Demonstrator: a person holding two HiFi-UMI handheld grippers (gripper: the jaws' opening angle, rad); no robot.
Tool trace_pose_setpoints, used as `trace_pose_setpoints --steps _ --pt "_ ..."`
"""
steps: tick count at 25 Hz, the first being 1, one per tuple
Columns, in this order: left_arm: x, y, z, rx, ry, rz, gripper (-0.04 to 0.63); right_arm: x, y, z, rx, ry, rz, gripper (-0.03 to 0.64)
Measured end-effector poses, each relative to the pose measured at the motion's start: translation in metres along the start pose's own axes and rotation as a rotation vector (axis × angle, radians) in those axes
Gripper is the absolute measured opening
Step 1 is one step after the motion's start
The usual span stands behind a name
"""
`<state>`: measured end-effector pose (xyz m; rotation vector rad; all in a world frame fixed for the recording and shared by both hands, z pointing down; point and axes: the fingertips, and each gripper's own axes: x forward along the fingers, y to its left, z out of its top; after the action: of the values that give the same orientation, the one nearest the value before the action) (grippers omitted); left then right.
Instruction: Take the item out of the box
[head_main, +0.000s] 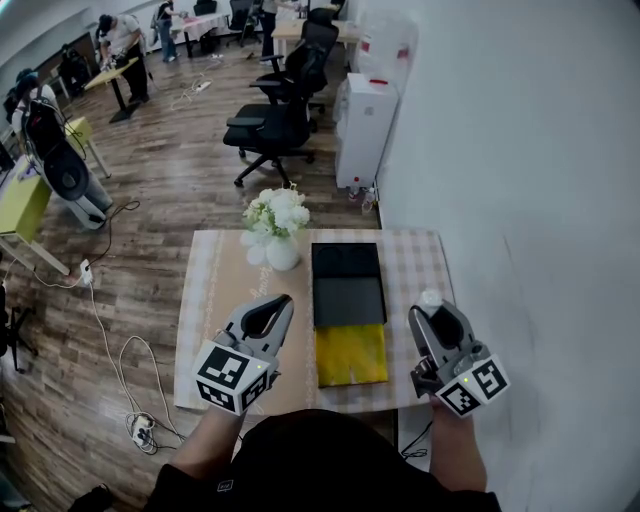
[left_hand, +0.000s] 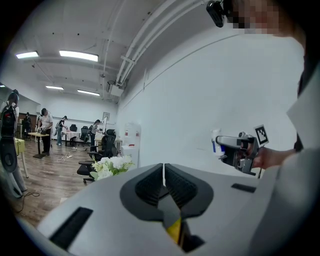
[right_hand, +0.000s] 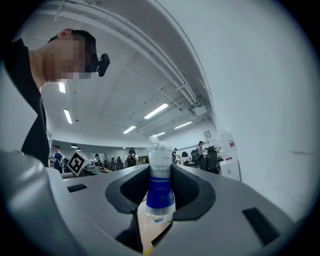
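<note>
Just right of the black box (head_main: 347, 285) on the desk (head_main: 215, 300), the right claw (right_hand: 160, 172) is pinching a small blue-labelled bottle (right_hand: 160, 187), apparently already out; setting it down seems left. The left claw (left_hand: 163, 175) is hovering pressed together, empty.

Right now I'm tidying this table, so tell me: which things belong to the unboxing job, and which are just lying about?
Job: black box; small blue-labelled bottle, clamped in the right gripper.
Lying about: vase of white flowers; yellow sheet by the box; office chairs.
</note>
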<state>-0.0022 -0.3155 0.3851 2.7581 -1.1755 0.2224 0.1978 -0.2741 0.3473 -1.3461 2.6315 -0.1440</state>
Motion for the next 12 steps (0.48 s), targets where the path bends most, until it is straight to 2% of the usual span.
trace_pose_setpoints --steps 12 --pt "-0.0007 0.0029 -0.0034 -0.011 0.005 -0.002 0.021 0.0058 0.0032 -0.0051 -0.008 0.031 0.005 0.135"
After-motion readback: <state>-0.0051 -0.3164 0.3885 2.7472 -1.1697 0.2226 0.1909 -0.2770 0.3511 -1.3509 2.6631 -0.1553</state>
